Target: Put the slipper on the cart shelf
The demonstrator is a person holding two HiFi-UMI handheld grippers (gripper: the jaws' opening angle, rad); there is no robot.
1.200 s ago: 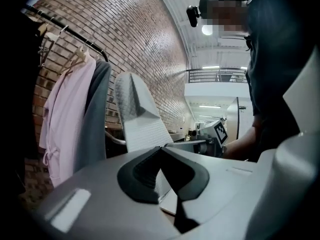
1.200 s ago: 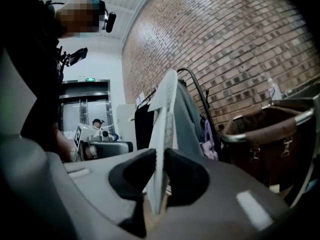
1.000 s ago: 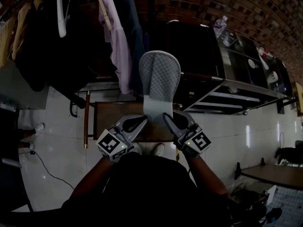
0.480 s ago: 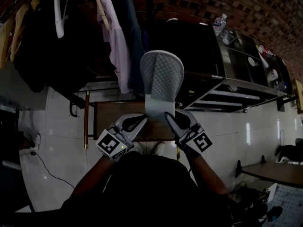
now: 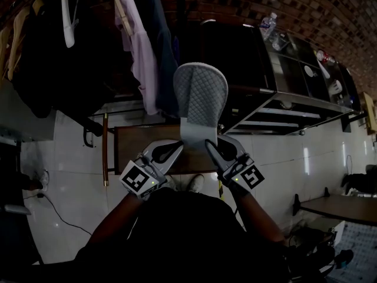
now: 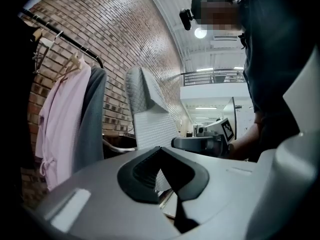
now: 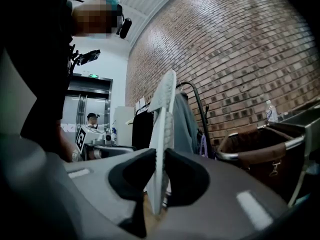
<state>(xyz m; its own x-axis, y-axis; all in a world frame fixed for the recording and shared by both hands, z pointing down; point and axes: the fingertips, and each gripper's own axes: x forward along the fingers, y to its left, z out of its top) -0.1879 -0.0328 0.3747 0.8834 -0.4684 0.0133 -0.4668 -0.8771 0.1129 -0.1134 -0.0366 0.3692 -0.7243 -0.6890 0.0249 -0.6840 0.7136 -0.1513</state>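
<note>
Head view shows a pale grey slipper (image 5: pixel 200 96) held upright in the air in front of the person, its rounded toe end at the far side and its narrower heel end pointing back toward the body. The upper is quilted in a fine diamond stitch. The left claw (image 5: pixel 177 148) grips the heel end from the left and the right claw (image 5: pixel 209 148) from the right. Both are smooth grey plastic and each carries a cube with black-and-white square markers.

In the right gripper view the slipper (image 7: pixel 162 134) appears edge-on as a thin white slab with a finely dotted sole. The dark rubbery pads of the right claw (image 7: pixel 159 176) are pressed against both of its faces. In the left gripper view the left claw (image 6: pixel 165 181) has its ribbed black pads almost together, with a strip of the slipper's (image 6: pixel 147 119) textured white sole pinched between them.

The slipper hangs to the left of the stainless-steel cart (image 5: pixel 294 108), whose flat metal shelves lie on the right; it rests on none of them. A clear plastic bottle (image 5: pixel 268 25) stands on the cart's top. Below the claws lies a brown wooden top (image 5: pixel 132 149) on a glossy white tiled floor (image 5: pixel 70 175). On the far left a soft pink garment (image 5: pixel 138 58) hangs from a rail against the brick wall (image 5: pixel 247 5).
</note>
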